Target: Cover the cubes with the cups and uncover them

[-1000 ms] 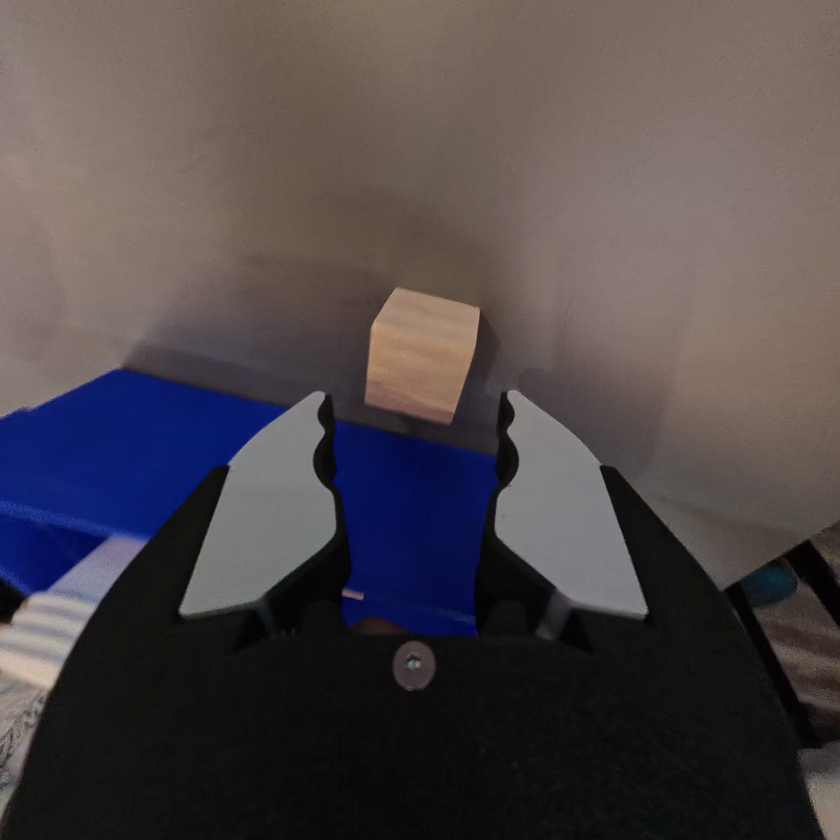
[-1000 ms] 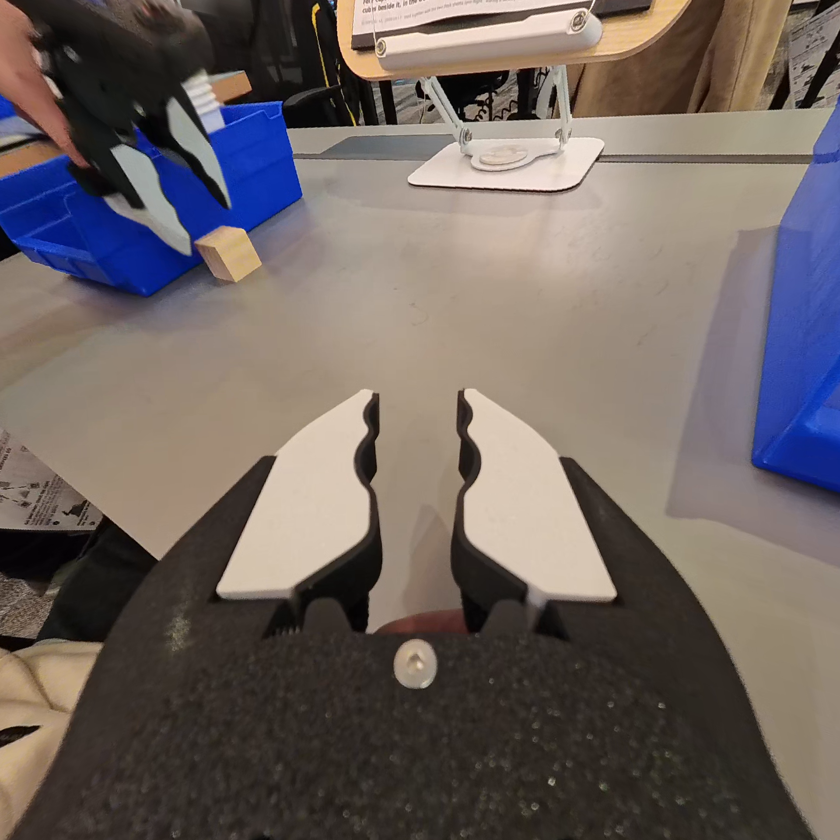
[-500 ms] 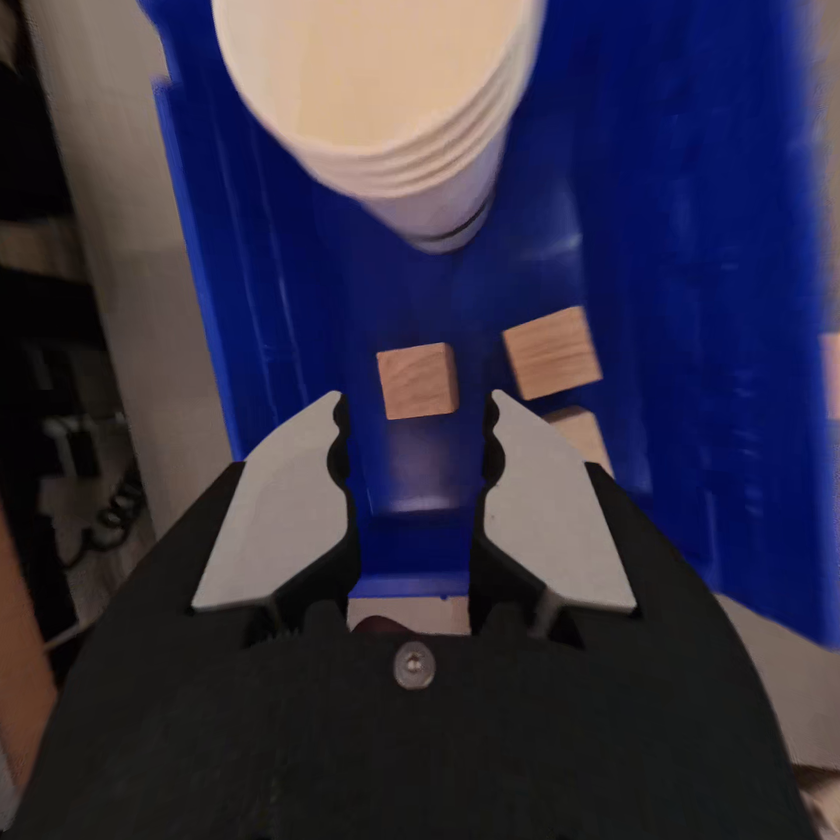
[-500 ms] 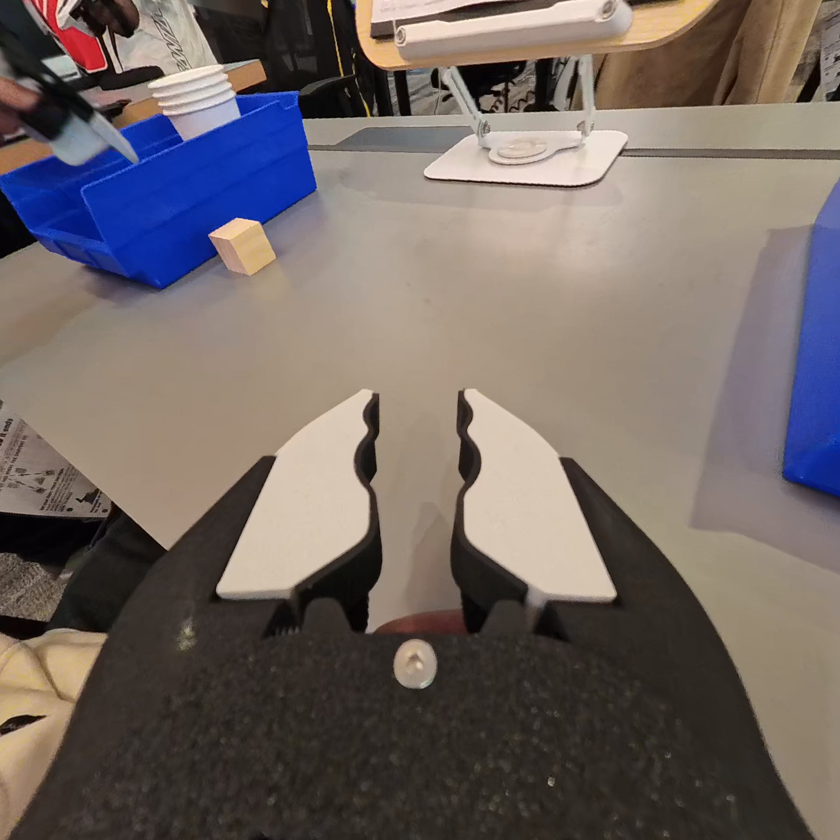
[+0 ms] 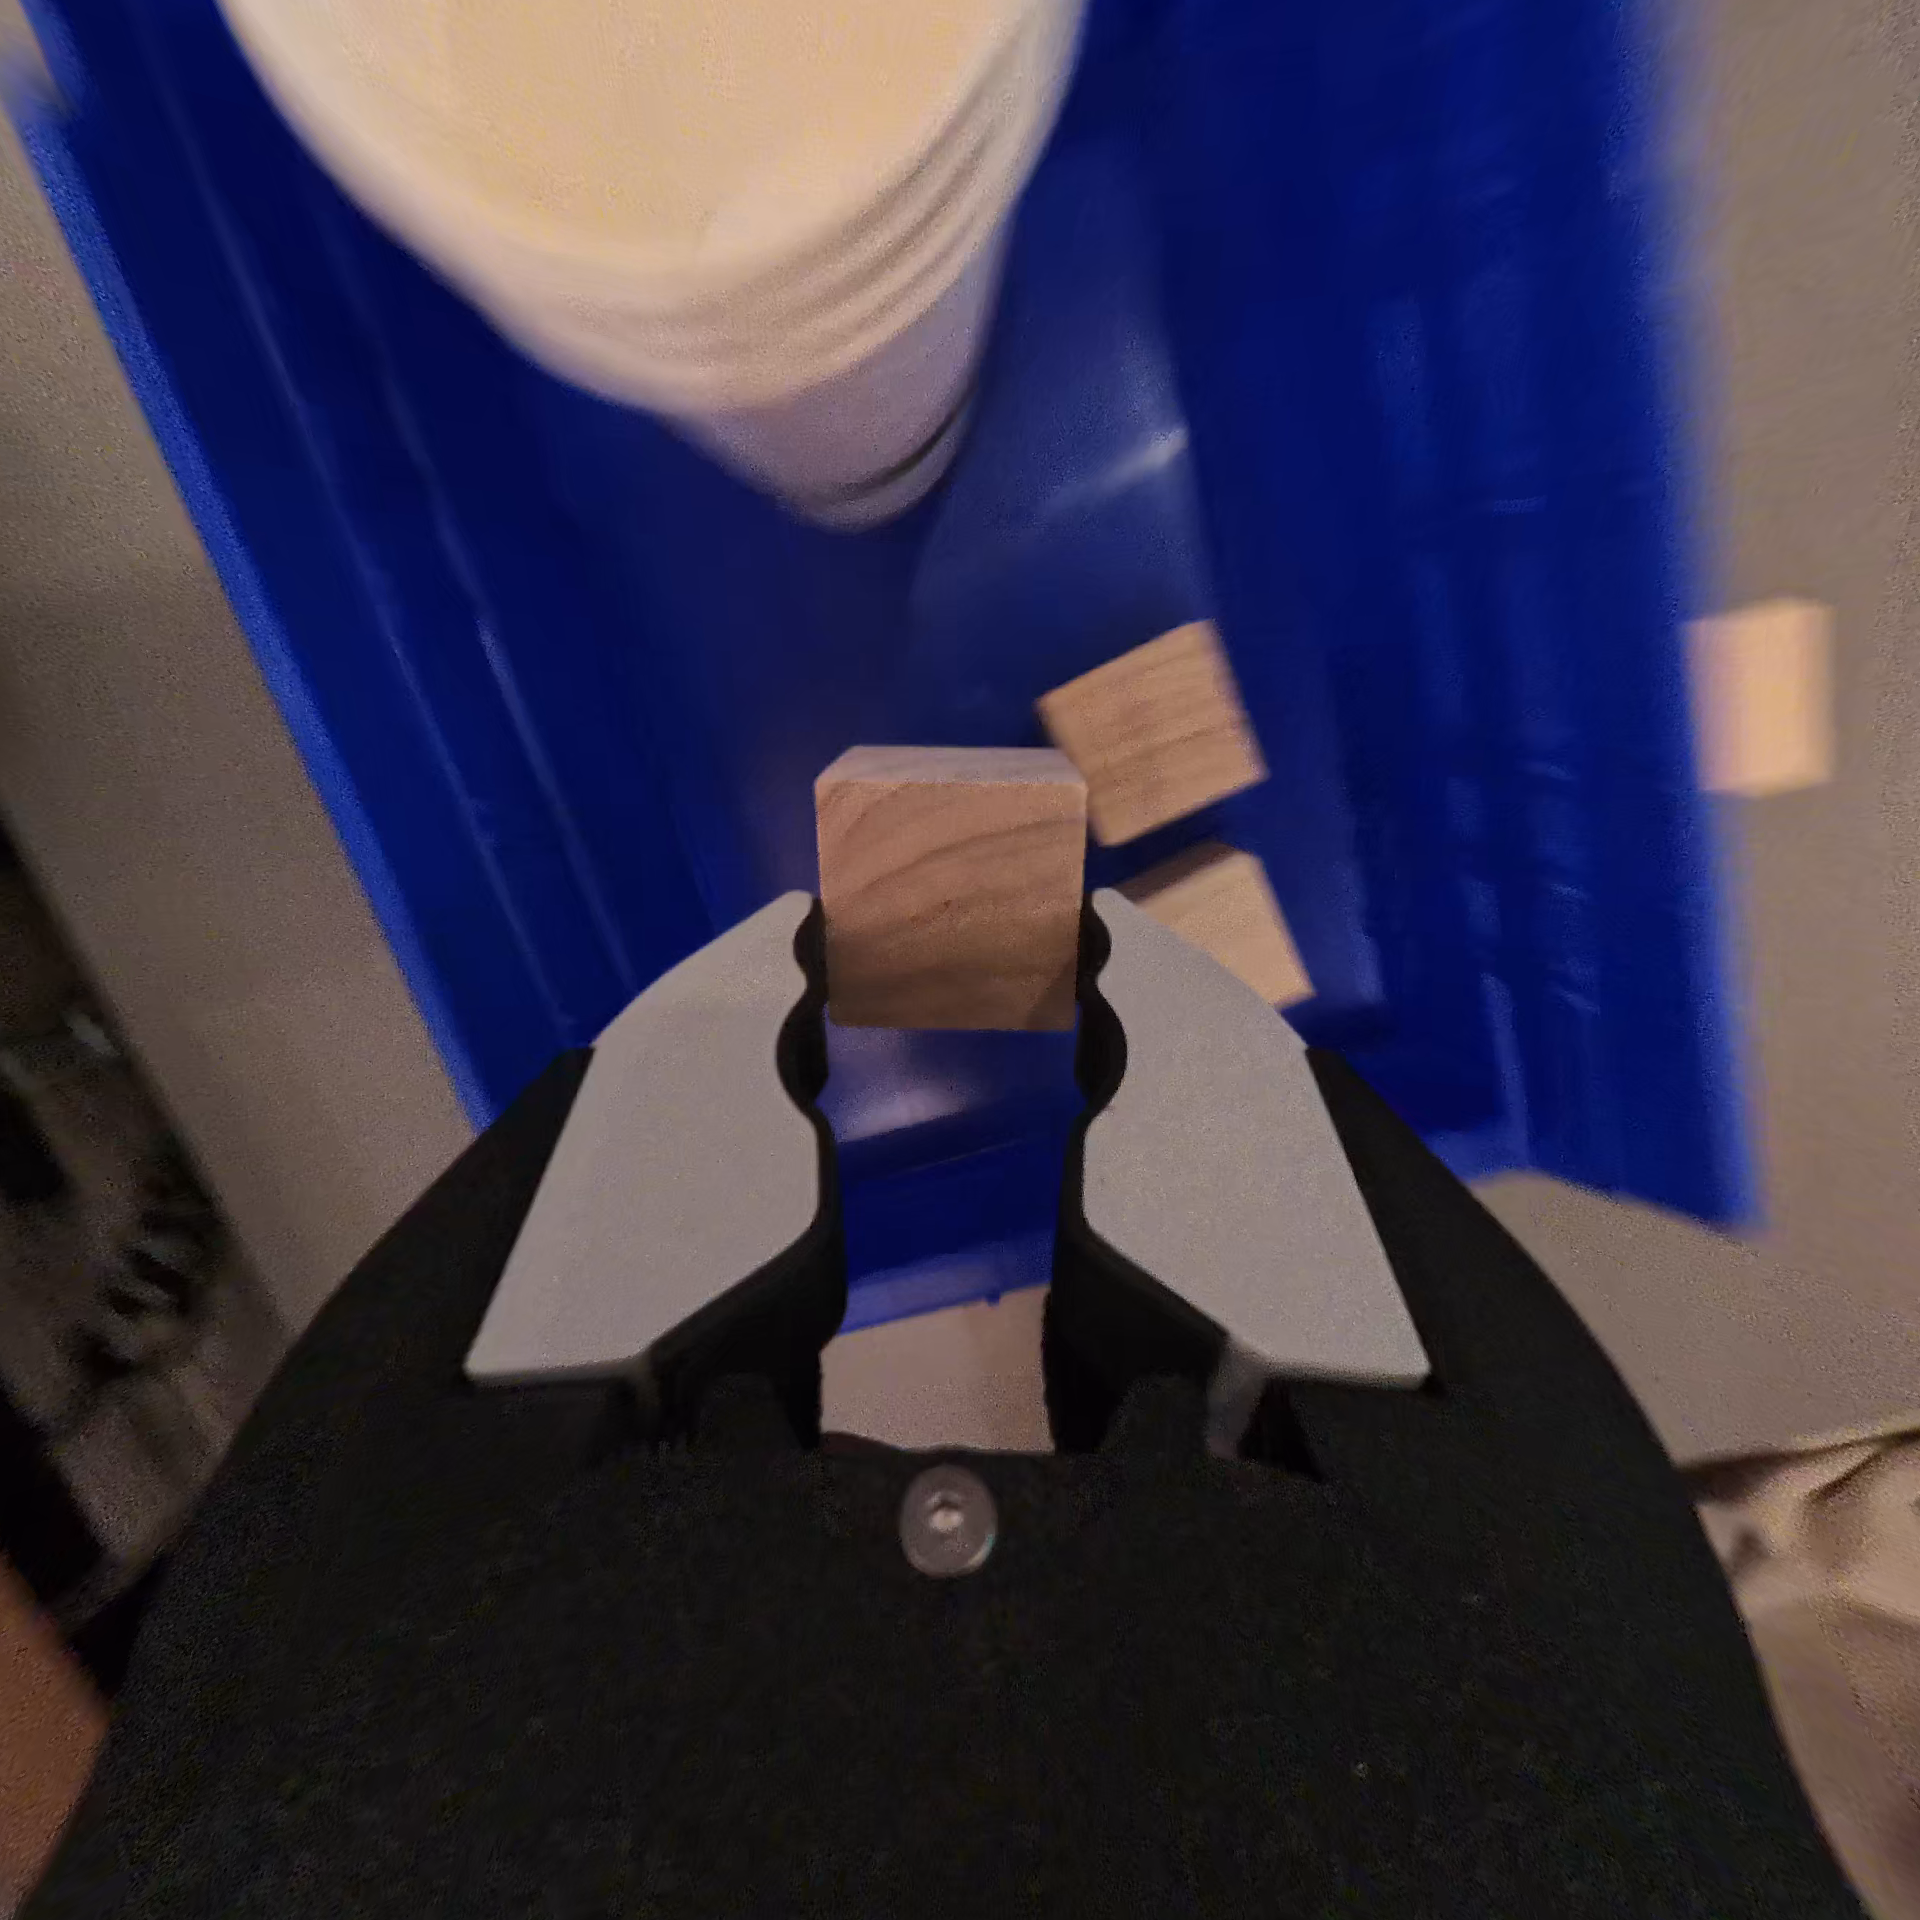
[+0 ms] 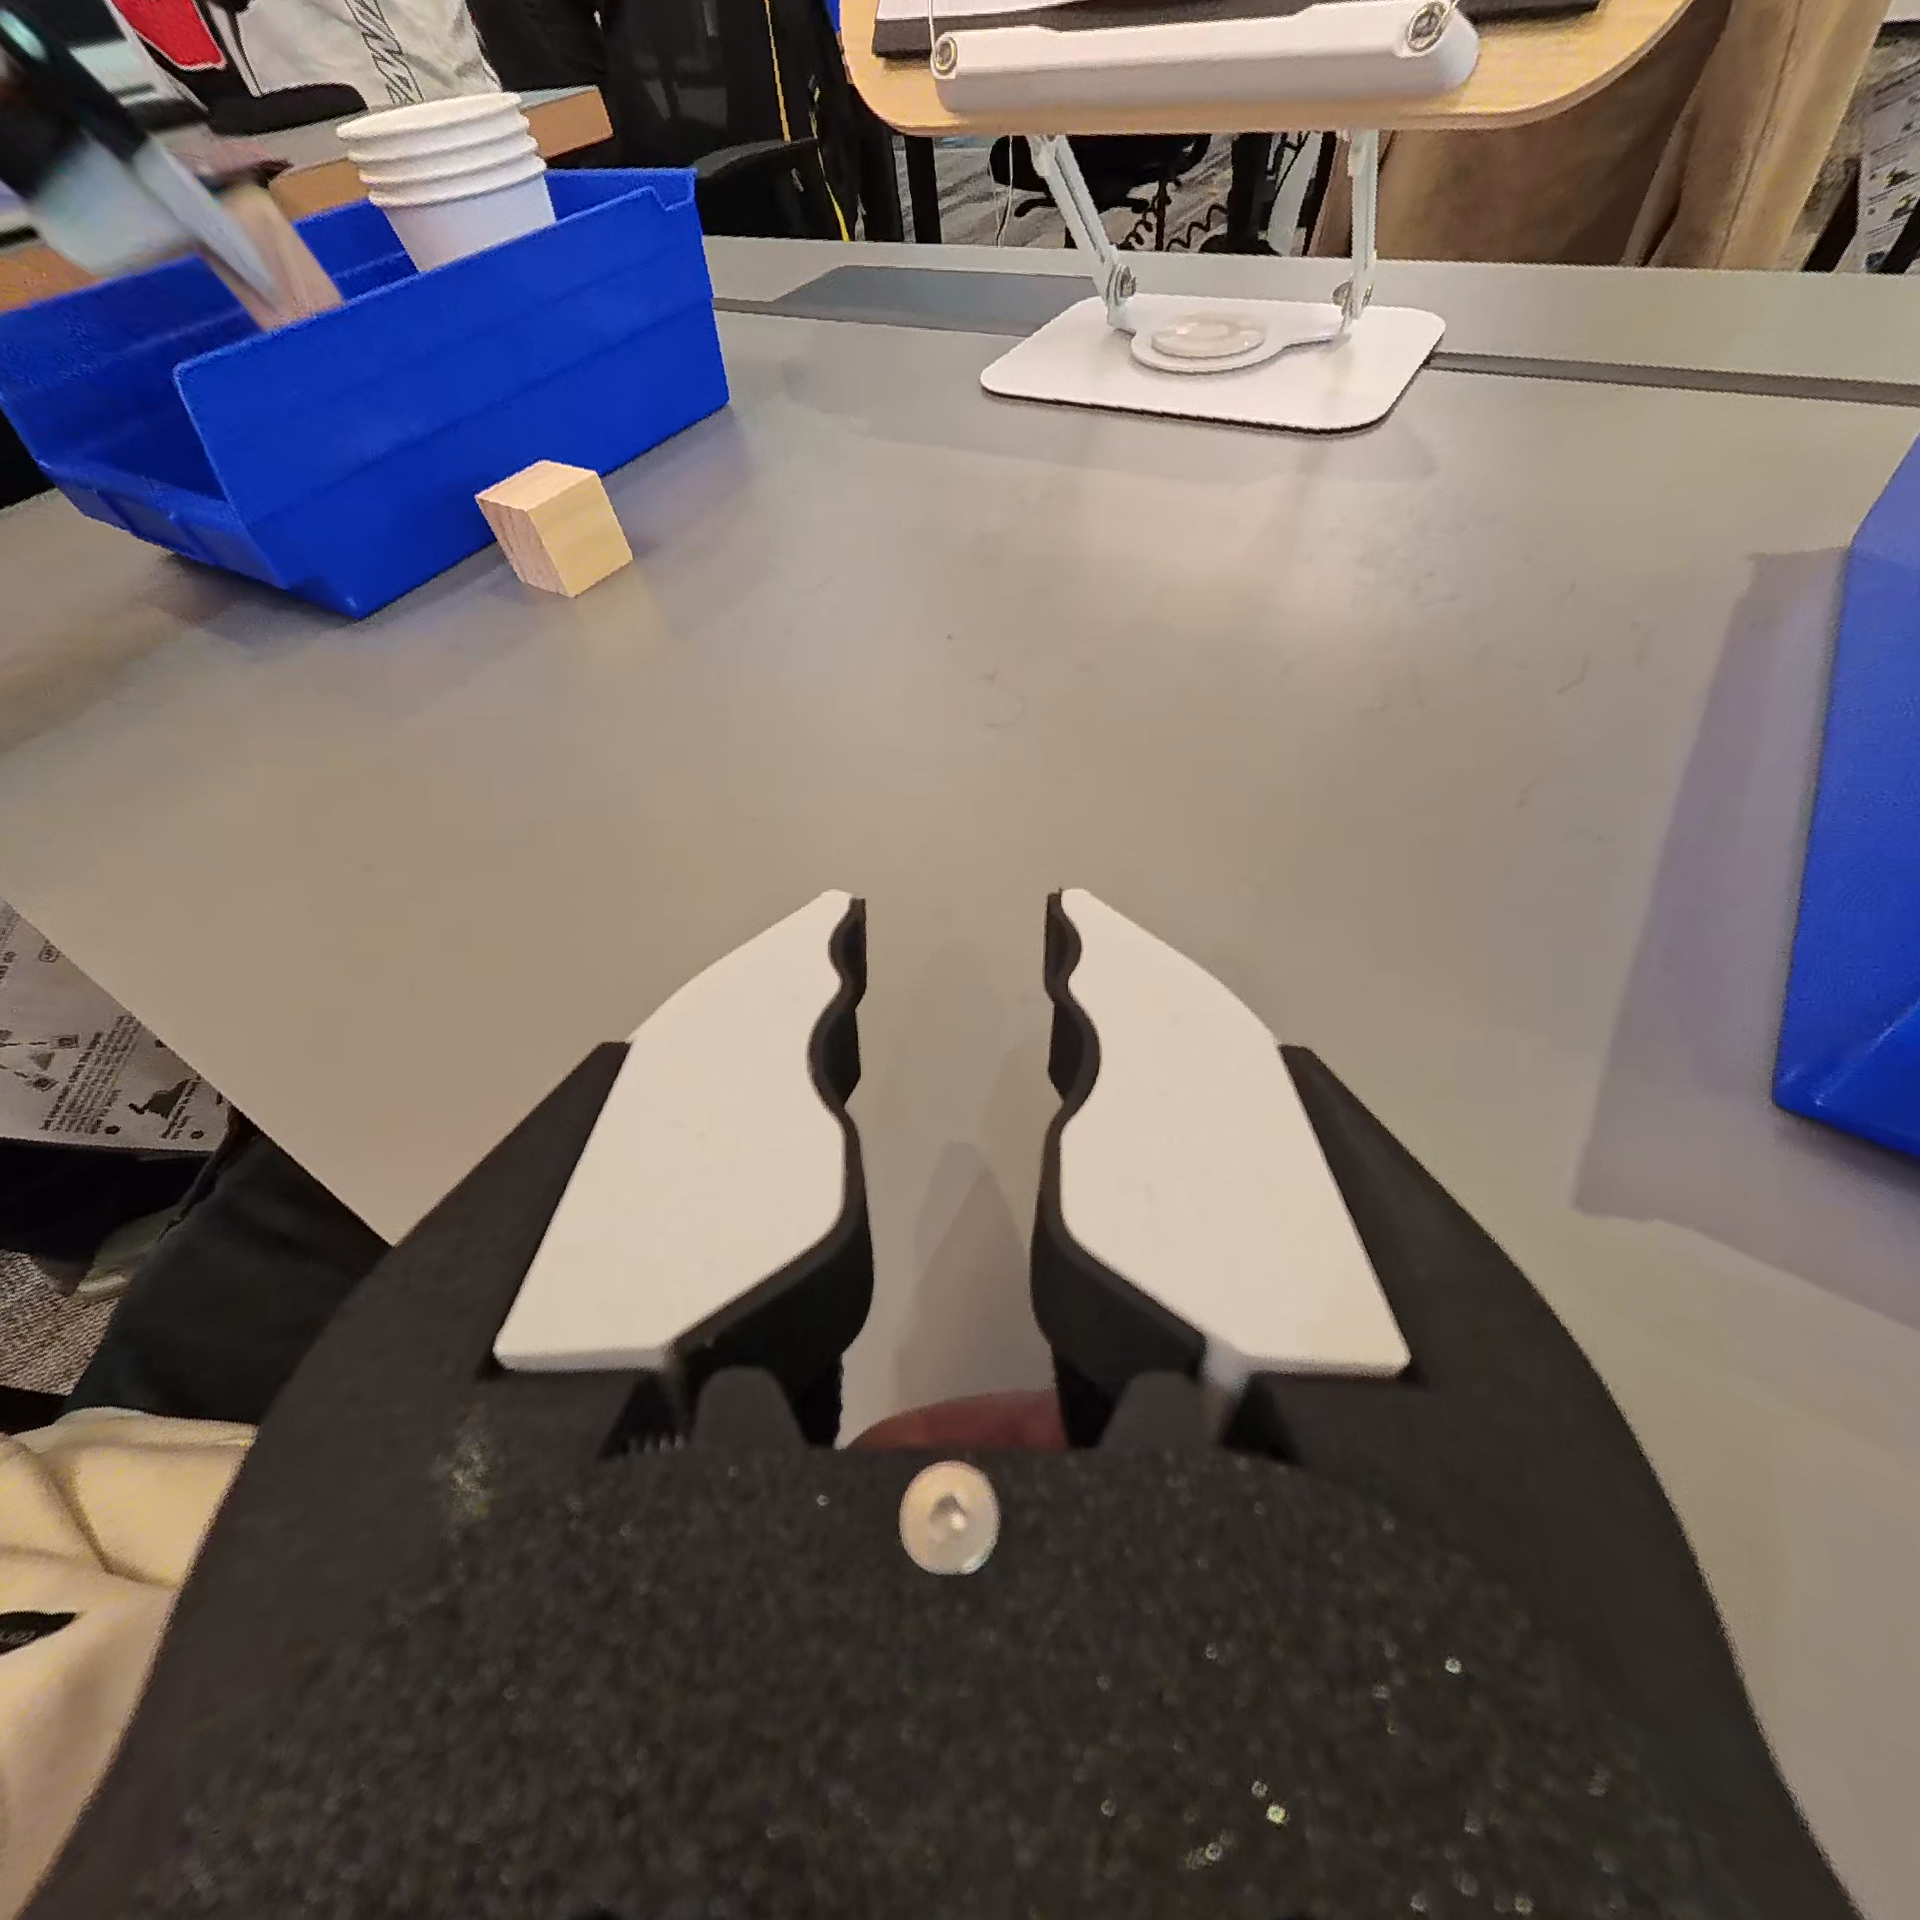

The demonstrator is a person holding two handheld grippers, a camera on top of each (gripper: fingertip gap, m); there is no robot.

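My left gripper is shut on a wooden cube, held at the fingertips above the blue bin. Two more cubes lie in the bin beside it. A stack of white paper cups stands at the bin's far end, blurred. Another cube lies on the table outside the bin. In the right wrist view that cube sits against the bin, with the cups behind and the left gripper blurred over the bin. My right gripper is open and empty above the grey table.
A white stand base sits at the table's far middle. A second blue bin stands at the right edge. The table's left edge runs diagonally, with printed paper below it.
My left gripper swung from the cube on the table to over the bin, shut on a cube there and lifted it. My right gripper stayed open and drifted slightly.
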